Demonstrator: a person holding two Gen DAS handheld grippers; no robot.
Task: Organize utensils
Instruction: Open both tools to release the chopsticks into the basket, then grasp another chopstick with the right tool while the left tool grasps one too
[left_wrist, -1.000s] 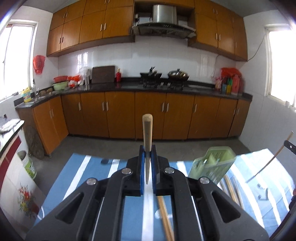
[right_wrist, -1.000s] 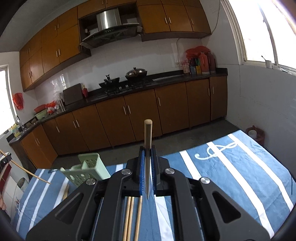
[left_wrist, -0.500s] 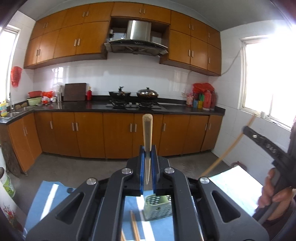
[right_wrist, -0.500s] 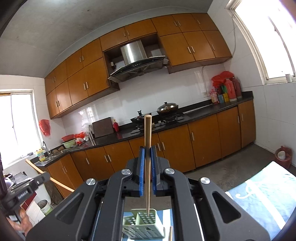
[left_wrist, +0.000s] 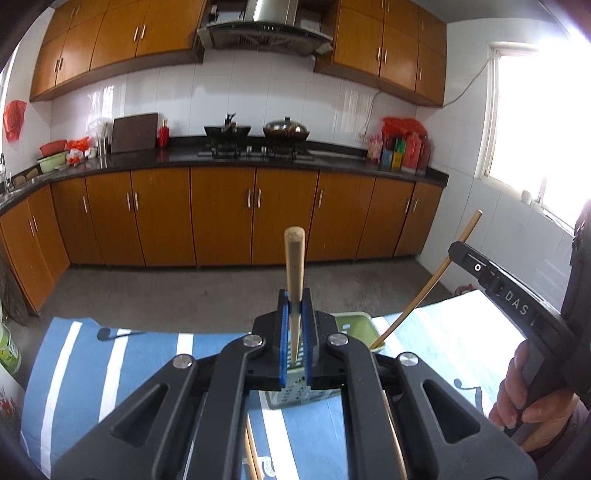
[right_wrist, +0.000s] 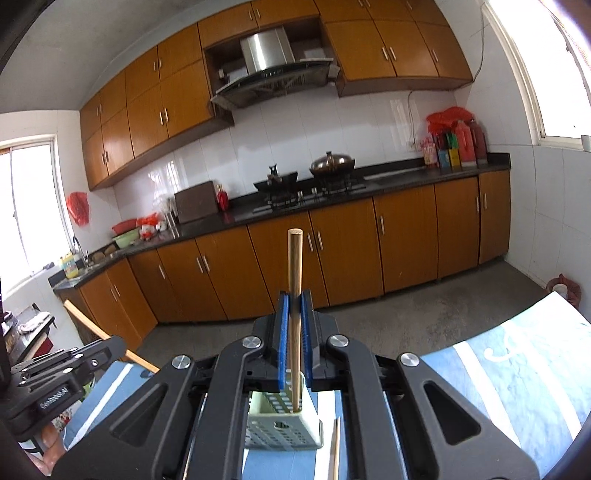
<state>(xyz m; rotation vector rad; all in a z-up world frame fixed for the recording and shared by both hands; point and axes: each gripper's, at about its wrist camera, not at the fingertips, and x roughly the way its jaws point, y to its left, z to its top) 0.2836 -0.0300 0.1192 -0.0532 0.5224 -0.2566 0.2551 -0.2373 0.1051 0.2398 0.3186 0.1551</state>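
Observation:
My left gripper (left_wrist: 294, 339) is shut on a wooden chopstick (left_wrist: 294, 266), held upright just above the pale green utensil basket (left_wrist: 354, 325) on the blue striped cloth. My right gripper (right_wrist: 294, 339) is shut on another wooden chopstick (right_wrist: 294, 280), whose lower tip reaches into the same basket (right_wrist: 284, 424). In the left wrist view the right gripper's body (left_wrist: 517, 306) and its slanting chopstick (left_wrist: 432, 280) show at the right, that tip inside the basket. The left gripper's body (right_wrist: 62, 373) shows at the left of the right wrist view.
Loose chopsticks lie on the blue and white striped tablecloth (left_wrist: 85, 373) near the basket (right_wrist: 335, 446). Beyond the table's far edge are a grey floor and orange kitchen cabinets (left_wrist: 221, 214) under a dark counter with a stove.
Both grippers have dropped closer to the basket. The right chopstick's tip has gone into the basket. The left gripper has moved over the basket with its chopstick.

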